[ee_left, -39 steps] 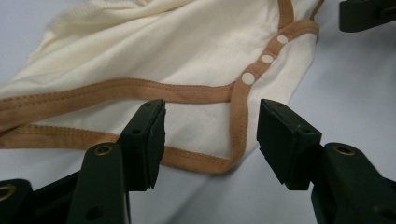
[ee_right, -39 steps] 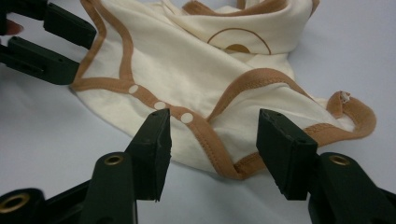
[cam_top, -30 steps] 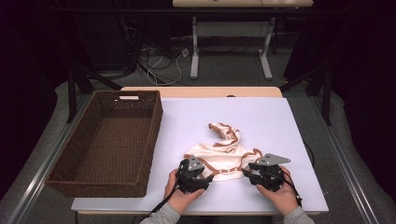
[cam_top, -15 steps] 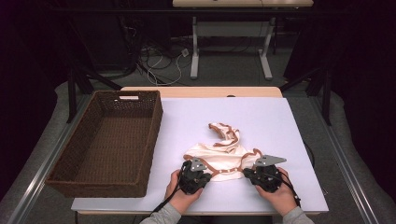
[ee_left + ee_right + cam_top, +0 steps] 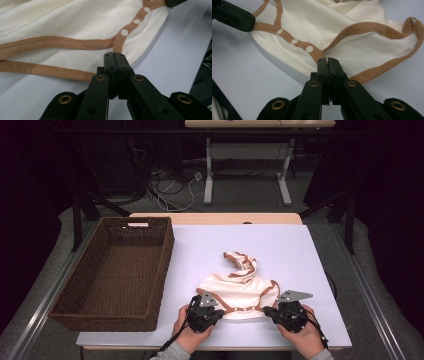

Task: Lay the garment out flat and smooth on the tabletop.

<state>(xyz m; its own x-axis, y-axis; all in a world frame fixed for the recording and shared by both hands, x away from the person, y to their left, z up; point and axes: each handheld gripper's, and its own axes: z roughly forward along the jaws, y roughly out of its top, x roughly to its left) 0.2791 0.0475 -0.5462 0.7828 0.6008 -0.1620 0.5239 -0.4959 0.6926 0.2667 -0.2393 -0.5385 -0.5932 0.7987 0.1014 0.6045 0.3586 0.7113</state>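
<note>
High view: both tools, left [image 5: 212, 306] and right [image 5: 270, 311], clench the garment's [image 5: 240, 290] near hem by the counter [image 5: 300, 255] edge, basket [image 5: 120, 270] alongside; gripper views reveal snaps [image 5: 136, 21].

We see 2 hands coming in from 6 o'clock of the high view, each wrapped around 1 gripper. The left gripper [image 5: 216, 306] points toward 1 o'clock, the right gripper [image 5: 268, 310] toward 10 o'clock, well apart and angled inward. Both have just been closing; in the gripper views their black jaws now meet tip to tip, pinching cloth. Grey sleeves show at both wrists.
</note>
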